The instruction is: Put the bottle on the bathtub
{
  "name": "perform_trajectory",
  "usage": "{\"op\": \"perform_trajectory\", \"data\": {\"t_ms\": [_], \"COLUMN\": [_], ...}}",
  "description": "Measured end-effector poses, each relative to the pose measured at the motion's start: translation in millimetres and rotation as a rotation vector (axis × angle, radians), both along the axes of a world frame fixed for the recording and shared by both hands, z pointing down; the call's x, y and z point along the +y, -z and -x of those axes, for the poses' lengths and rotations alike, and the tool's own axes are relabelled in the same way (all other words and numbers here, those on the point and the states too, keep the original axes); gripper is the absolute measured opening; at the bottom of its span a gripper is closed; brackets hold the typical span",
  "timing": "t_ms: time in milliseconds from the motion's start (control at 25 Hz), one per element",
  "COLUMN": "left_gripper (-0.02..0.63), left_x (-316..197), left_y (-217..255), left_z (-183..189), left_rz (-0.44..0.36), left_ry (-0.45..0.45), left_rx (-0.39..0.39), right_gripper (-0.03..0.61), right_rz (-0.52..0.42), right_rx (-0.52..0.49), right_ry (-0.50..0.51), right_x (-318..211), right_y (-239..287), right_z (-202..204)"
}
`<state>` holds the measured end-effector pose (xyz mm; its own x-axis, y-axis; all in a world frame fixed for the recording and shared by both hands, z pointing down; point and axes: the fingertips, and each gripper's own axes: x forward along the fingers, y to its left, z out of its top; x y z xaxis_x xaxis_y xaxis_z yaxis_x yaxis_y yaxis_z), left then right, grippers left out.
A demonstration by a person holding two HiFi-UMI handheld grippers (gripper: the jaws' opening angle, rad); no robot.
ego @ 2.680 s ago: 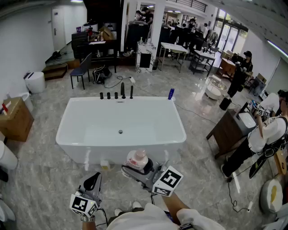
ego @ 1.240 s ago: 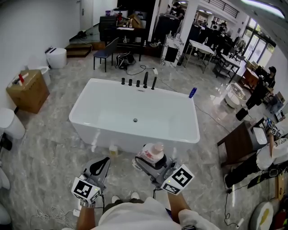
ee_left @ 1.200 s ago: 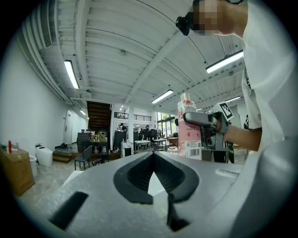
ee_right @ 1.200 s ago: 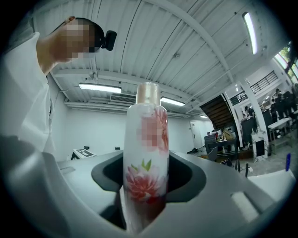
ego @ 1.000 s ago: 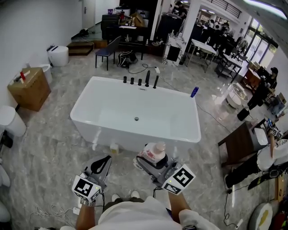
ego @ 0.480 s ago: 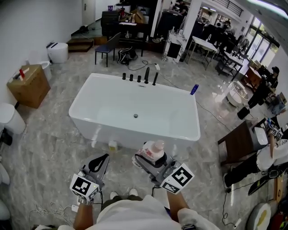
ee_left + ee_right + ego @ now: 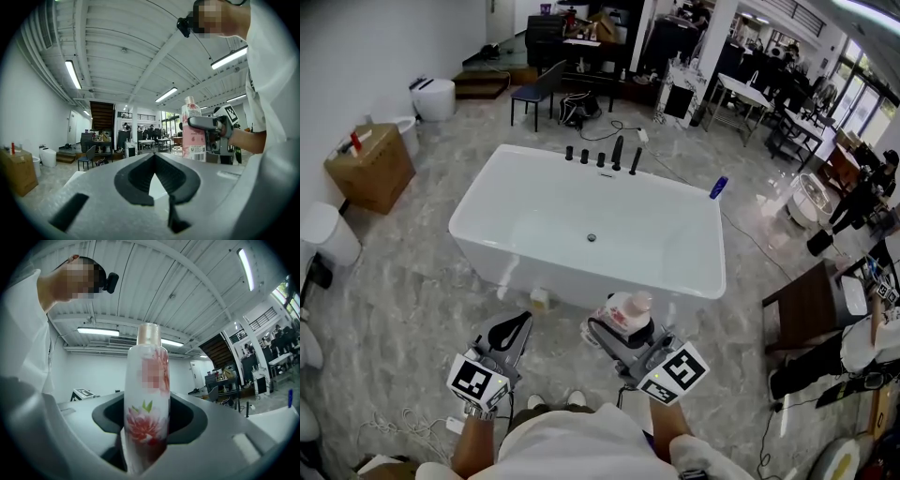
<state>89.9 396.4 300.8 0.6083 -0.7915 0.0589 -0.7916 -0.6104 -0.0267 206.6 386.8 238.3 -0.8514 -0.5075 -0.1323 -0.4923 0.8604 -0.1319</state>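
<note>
My right gripper is shut on a white bottle with a pink flower print and a pale cap. It holds the bottle upright over the floor, just short of the near rim of the white bathtub. Seen from the right gripper view, the bottle stands between the jaws. In the left gripper view the same bottle shows at the right. My left gripper hangs lower left of the tub, jaws shut and empty. A blue bottle stands on the tub's far right corner.
Black taps line the tub's far rim. A small yellow-white item lies on the floor by the tub's near side. A cardboard box and white bins are at the left, a dark cabinet and a person at the right.
The view has drifted a little closer to the tub and slightly to the right over the frames. The right gripper still holds the bottle in the same way; the left gripper stays shut.
</note>
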Motion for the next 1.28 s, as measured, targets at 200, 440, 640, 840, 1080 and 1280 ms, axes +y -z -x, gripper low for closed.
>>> {"op": "perform_trajectory", "data": {"t_ms": [200, 440, 640, 840, 1080, 1280], "left_gripper": [0.002, 0.002, 0.002, 0.002, 0.002, 0.002], "left_x": [-18.4, -44.4, -71.7, -129.5, -250.2, -367.8], "left_y": [-3.5, -7.7, -16.9, -31.0, -44.0, -33.3], "left_z": [-9.8, -17.2, -1.3, 18.3, 88.9, 158.2], "left_rz": [-0.006, -0.012, 0.001, 0.006, 0.022, 0.029], "left_ry": [0.013, 0.03, 0.039, 0.005, -0.058, -0.139], "left_rx": [-0.006, -0.012, -0.017, 0.014, 0.03, 0.042], "right_gripper": [0.233, 0.233, 0.233, 0.233, 0.233, 0.233], "right_rz": [-0.006, 0.009, 0.013, 0.029, 0.053, 0.079], "right_rx": [-0.013, -0.023, -0.038, -0.013, -0.015, -0.028], "right_ry": [0.007, 0.013, 0.021, -0.006, -0.057, -0.085], "right_x": [-18.9, -50.0, -76.6, -128.8, -244.2, -360.8], "right_y": [-4.6, -16.1, -19.8, -31.3, -37.2, -24.8], "right_z": [-11.9, -20.9, -6.7, 18.5, 95.0, 189.5]}}
